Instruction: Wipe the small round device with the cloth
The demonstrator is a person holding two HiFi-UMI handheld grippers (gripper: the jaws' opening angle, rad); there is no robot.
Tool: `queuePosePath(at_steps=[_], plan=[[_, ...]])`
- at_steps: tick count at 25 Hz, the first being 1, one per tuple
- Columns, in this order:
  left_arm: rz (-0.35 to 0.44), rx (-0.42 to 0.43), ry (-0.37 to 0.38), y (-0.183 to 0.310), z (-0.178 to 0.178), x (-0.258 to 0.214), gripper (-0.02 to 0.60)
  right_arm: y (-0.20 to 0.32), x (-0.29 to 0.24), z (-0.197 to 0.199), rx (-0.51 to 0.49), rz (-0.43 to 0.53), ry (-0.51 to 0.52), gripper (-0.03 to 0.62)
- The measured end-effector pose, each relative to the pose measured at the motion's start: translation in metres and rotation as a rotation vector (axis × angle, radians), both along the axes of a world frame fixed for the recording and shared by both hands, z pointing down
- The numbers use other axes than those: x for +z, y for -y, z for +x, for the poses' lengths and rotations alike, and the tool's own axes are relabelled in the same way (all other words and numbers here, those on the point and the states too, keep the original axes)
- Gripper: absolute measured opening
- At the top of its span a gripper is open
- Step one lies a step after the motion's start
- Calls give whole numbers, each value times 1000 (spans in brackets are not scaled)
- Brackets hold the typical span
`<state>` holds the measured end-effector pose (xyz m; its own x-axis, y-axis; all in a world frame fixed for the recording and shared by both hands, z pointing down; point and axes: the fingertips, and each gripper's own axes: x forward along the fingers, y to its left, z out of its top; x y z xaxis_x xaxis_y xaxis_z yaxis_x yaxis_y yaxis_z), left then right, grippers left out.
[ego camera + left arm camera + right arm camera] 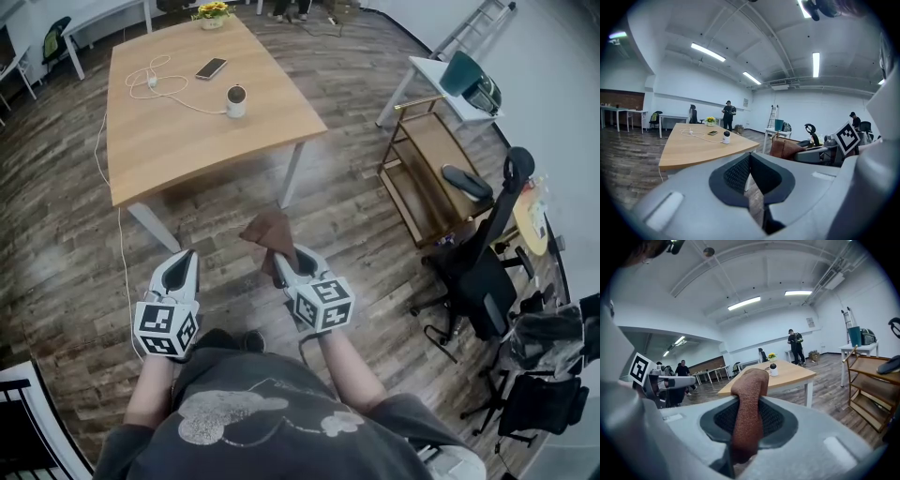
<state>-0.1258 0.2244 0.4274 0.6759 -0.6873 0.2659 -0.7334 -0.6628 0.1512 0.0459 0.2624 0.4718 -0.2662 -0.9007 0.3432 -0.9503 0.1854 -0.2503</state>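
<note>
head view: both tools are being held low over the floor, short of the desk. the brown cloth is being gripped by the right tool. the left tool is being held closed. the device is standing on the desk at a cable end, well apart from the cloth.

left gripper view: the jaws are being pressed together with nothing between, the device showing far ahead.

right gripper view: the cloth is being clamped between the jaws, its fold sticking up past them.
</note>
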Motion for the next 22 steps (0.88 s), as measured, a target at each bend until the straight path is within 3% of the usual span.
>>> queuePosePath(at_steps=[6, 13, 22], plan=[[36, -13, -11, 15, 7, -11, 18, 2, 7, 0, -69, -6, -68, 78], [-14, 7, -14, 46, 17, 14, 18, 37, 19, -1, -105, -25, -145, 78], [-25, 58, -43, 157, 36, 20, 18, 150, 24, 18, -51, -51, -137, 78]])
